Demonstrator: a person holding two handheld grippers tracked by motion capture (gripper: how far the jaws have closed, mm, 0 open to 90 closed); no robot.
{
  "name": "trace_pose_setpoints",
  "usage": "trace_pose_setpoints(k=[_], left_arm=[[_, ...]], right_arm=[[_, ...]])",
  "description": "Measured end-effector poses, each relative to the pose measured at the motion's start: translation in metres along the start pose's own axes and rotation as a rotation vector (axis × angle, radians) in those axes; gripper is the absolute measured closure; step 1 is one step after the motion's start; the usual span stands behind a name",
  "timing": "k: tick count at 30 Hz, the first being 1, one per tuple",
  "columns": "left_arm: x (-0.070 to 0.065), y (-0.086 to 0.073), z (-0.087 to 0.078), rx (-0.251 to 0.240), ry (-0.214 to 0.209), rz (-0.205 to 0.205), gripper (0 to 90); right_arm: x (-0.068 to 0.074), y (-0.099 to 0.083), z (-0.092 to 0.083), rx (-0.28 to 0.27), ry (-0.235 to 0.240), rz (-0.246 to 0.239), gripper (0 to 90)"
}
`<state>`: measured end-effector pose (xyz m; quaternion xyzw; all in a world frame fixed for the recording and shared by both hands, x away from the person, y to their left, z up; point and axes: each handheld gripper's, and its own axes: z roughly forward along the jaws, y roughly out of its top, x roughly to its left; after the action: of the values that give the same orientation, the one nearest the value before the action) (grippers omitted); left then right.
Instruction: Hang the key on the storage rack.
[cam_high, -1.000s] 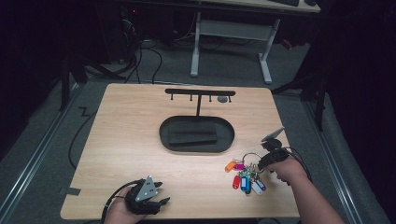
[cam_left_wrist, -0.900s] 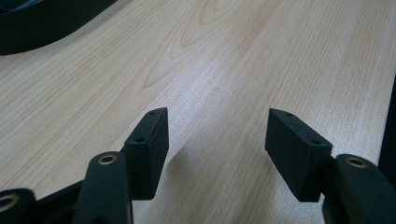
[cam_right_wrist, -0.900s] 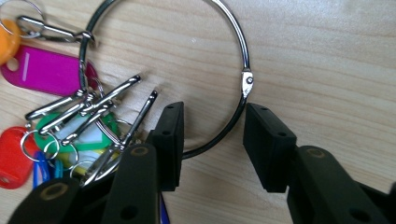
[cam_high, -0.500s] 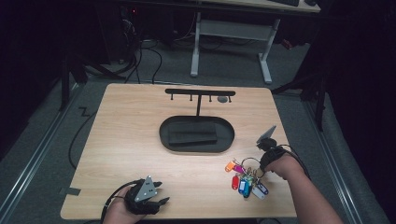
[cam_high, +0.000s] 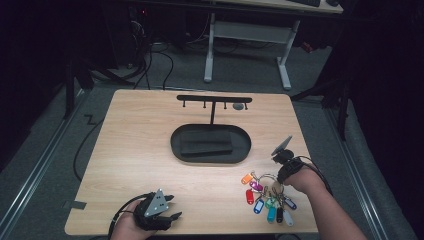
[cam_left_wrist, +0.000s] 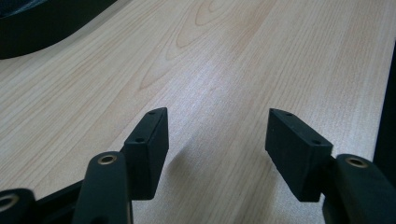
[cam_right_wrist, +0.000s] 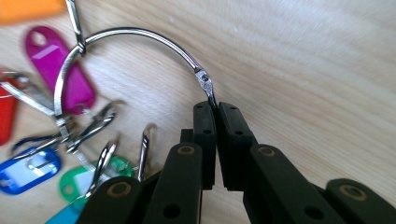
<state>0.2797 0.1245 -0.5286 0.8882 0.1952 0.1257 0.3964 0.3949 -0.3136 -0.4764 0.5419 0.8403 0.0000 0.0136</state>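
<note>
Grasping step here: the right hand-held gripper (cam_right_wrist: 215, 108) has just been closing and now pinches the metal key ring (cam_right_wrist: 140, 35), clamped right below its hinge joint, with the coloured tags (cam_high: 267, 200) fanned out on the desk (cam_high: 140, 150) at the lower right of the high view. The left hand-held gripper (cam_left_wrist: 212, 135) sits at the lower left of that view, jaws apart with nothing between them, just bare wood. Next move looks like lifting the bunch and carrying it toward the black hook stand (cam_high: 214, 100) behind the oval tray (cam_high: 175, 145), which probably calls for a slow, steady lift so the thin ring doesn't slip or swing. Compared with a second earlier, the right hand has slid a bit toward the bottom of the frame, onto the ring; the left one hasn't budged.
</note>
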Motion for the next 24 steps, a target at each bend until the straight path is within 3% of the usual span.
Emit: trace_pose_setpoints(k=[8, 12, 16, 21, 24], left_arm=[[0.002, 0.000, 0.000, -0.009, -0.001, -0.004, 39.7], [0.005, -0.001, -0.002, -0.020, -0.002, -0.029, 38.7], [0.010, -0.002, -0.005, -0.058, 0.004, -0.080, 37.7], [0.018, -0.005, -0.007, -0.079, 0.015, -0.134, 34.8], [0.021, -0.007, -0.008, -0.076, 0.015, -0.141, 34.6]], right_arm=[[0.006, -0.007, -0.031, -0.070, 0.011, -0.035, 87.1], [0.014, -0.012, -0.050, -0.088, -0.006, -0.083, 87.3], [0.021, -0.017, -0.068, -0.124, 0.016, -0.085, 87.4], [0.027, -0.022, -0.091, -0.149, 0.009, -0.100, 87.5], [0.028, -0.023, -0.097, -0.155, 0.004, -0.105, 87.5]])
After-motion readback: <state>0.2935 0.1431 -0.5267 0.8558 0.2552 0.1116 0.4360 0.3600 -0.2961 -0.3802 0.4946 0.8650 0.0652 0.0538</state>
